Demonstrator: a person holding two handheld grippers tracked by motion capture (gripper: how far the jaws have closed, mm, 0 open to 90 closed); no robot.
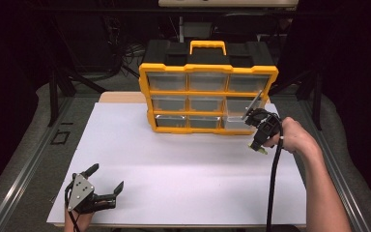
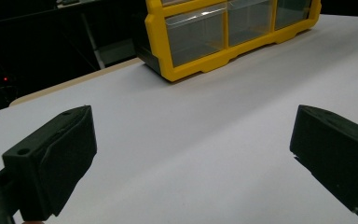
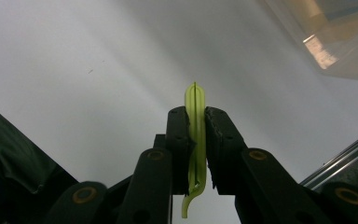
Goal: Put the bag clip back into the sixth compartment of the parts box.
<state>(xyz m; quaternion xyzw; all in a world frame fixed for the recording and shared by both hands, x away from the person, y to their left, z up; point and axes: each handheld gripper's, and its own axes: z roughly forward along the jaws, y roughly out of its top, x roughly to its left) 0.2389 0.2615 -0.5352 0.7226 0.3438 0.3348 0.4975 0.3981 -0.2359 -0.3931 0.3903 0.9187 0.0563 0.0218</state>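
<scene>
1. At the near-left corner of the white table top, the left gripper rests low with its jaws spread wide and nothing between them. In the left gripper view, the two black fingers frame bare white surface.

2. In the middle, toward the far edge, stands a yellow-and-black parts organizer with a yellow carry handle and three rows of clear drawers. One clear drawer at the lower right looks pulled out or tilted; I cannot tell how far.

3. On the right, the right gripper hangs just in front of that drawer, tips pointing down toward the table. Its jaws are pressed together on a thin, flat yellow-green plastic piece, held on edge. The piece's tip also shows below the gripper in the high view.

4. The step in hand seems to be carrying the small piece between table and drawer. The next move likely calls for bringing it over the open drawer and parting the jaws only once it is inside the drawer walls.
</scene>
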